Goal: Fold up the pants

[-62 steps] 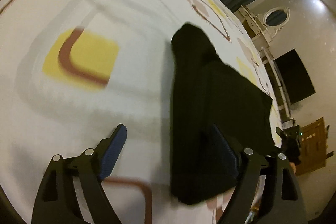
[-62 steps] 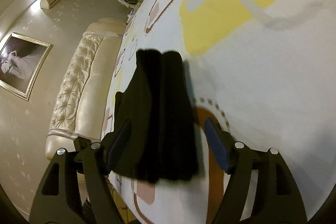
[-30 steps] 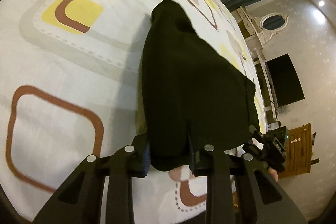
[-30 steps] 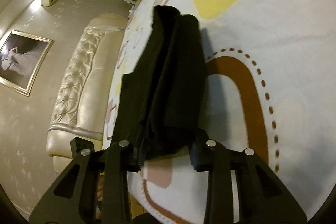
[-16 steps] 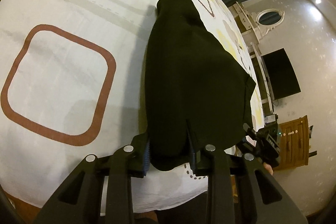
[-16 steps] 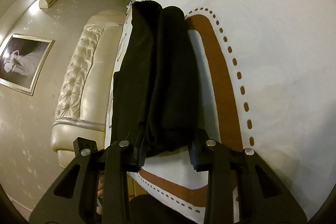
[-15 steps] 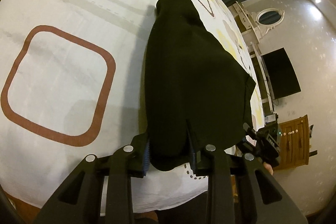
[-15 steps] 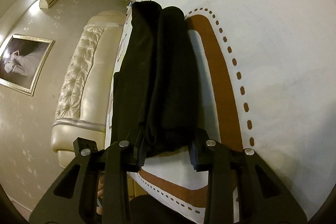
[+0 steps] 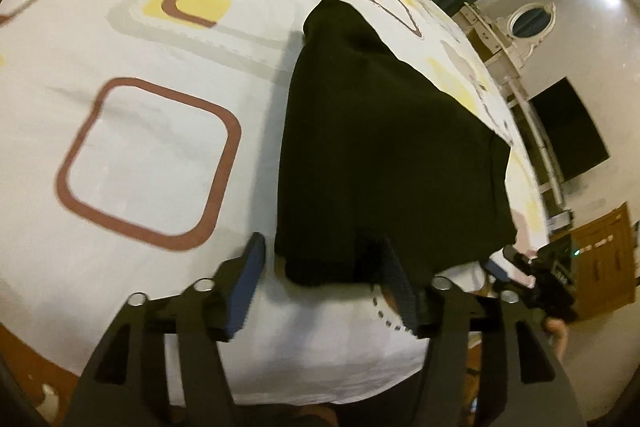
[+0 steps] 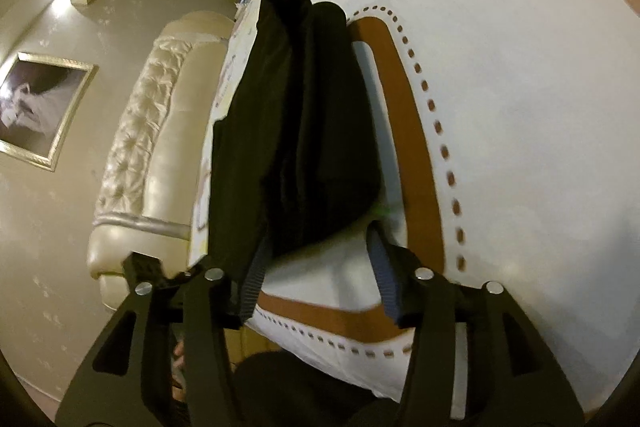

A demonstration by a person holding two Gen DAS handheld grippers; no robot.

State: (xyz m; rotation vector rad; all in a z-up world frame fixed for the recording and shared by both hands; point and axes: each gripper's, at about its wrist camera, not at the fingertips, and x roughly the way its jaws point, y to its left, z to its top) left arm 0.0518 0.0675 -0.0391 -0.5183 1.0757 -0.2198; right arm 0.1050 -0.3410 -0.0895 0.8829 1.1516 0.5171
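The folded black pants (image 9: 384,155) lie as a compact bundle on the patterned white bed sheet (image 9: 152,147), near the bed's front edge. My left gripper (image 9: 324,275) is open, its blue pads on either side of the bundle's near end, no longer pinching it. In the right wrist view the same pants (image 10: 304,131) lie lengthwise ahead. My right gripper (image 10: 316,259) is open too, with the near end of the bundle resting between its fingers and against the left pad.
The sheet drops off at the bed's front edge (image 10: 344,339). A cream tufted headboard (image 10: 148,163) and a framed picture (image 10: 36,107) are at left. A dark screen (image 9: 572,131) and a wooden cabinet (image 9: 600,255) stand at right. The other gripper (image 9: 536,279) shows beyond the pants.
Both grippers were shut on the near end of the pants half a second ago. Now both have opened and the bundle rests on the sheet.
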